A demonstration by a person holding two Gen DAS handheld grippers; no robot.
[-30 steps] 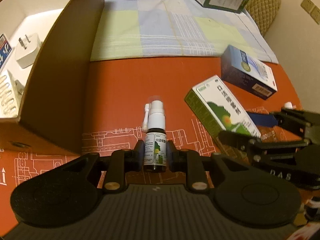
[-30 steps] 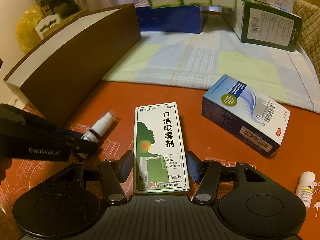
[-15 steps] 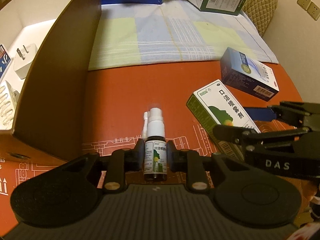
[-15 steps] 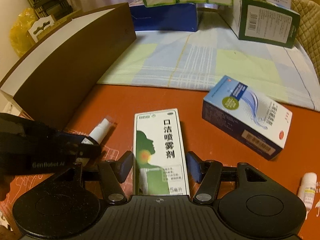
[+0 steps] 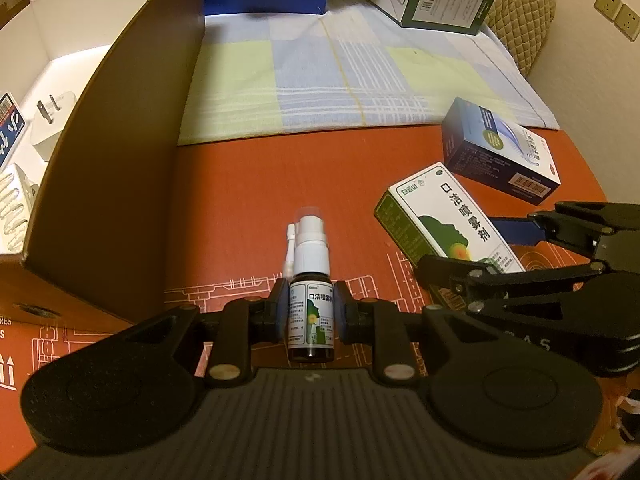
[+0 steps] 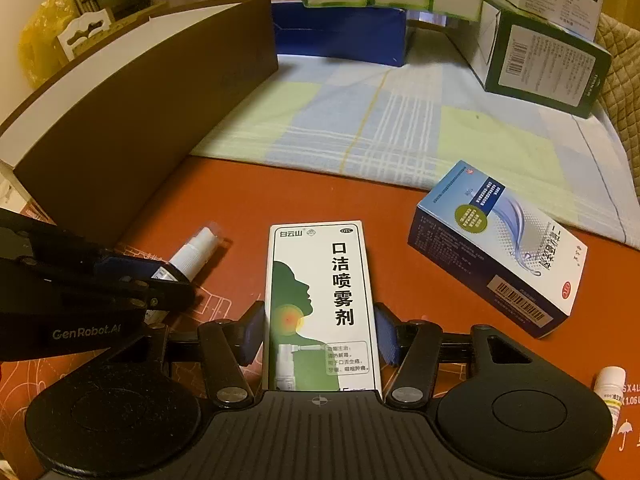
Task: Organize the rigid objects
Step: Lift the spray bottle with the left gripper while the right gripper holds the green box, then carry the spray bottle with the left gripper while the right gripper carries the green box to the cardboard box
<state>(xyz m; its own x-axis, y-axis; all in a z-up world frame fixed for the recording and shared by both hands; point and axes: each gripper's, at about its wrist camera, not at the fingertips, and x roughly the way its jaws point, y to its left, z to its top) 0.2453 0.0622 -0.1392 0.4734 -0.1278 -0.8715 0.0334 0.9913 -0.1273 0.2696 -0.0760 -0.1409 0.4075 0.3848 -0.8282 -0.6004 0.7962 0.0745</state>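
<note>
Checked cloth (image 6: 400, 128) over far part of orange mat (image 6: 240, 200); quilted cushion (image 5: 520, 12) (beige) by wall sockets (image 5: 616, 14).

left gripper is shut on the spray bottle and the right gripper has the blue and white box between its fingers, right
Not quite. The left gripper is shut on the spray bottle, but the right gripper has the green and white spray box between its fingers. The right wrist view shows the blue and white box lying apart on the orange surface.
</note>
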